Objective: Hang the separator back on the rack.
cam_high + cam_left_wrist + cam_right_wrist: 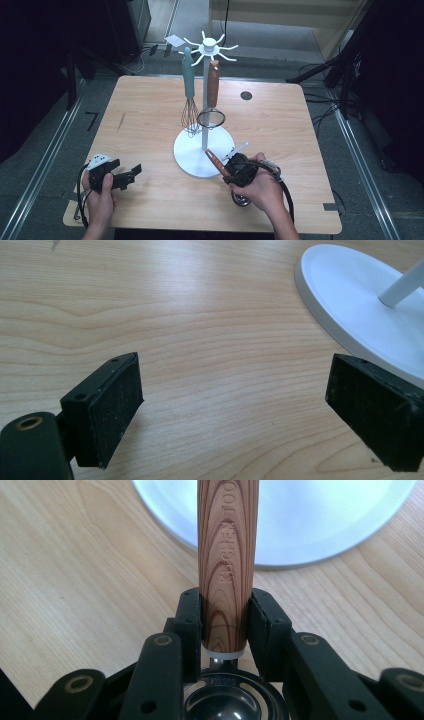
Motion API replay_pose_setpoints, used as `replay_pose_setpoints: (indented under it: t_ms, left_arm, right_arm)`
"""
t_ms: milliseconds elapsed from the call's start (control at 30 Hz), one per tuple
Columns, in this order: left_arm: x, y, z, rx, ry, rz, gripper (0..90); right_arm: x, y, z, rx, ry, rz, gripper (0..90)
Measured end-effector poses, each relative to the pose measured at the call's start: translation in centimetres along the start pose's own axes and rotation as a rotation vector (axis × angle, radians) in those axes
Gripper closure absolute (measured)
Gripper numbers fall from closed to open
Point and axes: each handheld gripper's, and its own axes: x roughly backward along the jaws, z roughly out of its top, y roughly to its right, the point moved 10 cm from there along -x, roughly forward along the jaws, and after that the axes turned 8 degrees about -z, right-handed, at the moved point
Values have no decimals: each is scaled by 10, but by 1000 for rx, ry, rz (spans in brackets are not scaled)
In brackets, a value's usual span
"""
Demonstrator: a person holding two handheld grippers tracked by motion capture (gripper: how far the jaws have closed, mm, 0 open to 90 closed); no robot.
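Right gripper [225, 625] clamps wooden-handled utensil [227, 555] at lower centre, white rack base [300, 525] directly behind; left gripper [232, 405] jaws apart, empty, lower left; whisk [189, 95] and strainer [212, 100] hang centre-frame.

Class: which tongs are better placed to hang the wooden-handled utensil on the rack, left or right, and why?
Right. The right tongs already clamp the wooden-handled utensil beside the rack; the left tongs are open over bare table.

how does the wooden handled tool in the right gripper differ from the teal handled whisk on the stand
The wood-handled metal scoop is clamped in the right gripper, tilted low over the wooden table; the teal-handled wire whisk hangs upright from the white hook stand. Handles differ: brown wood grain versus plain teal. Both are kitchen utensils.
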Motion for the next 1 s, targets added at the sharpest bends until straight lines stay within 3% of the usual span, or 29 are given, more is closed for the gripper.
replay_pose_setpoints:
  t_ms: [300,567,833,900,1000]
  left_arm:
    - [4,-13,1,38,17,22,86]
    - [6,-25,2,51,23,48,86]
    - [9,-34,3,57,55,83,87]
    - [8,-35,2,57,53,88,88]
    - [6,-34,2,46,59,98,87]
  right_arm:
    - [6,19,-1,-68,49,1,706]
    - [15,38,2,-147,135,-14,706]
    - [23,59,5,-236,264,-43,706]
    - [23,60,6,-246,277,-40,706]
    - [32,63,11,-274,343,-20,706]
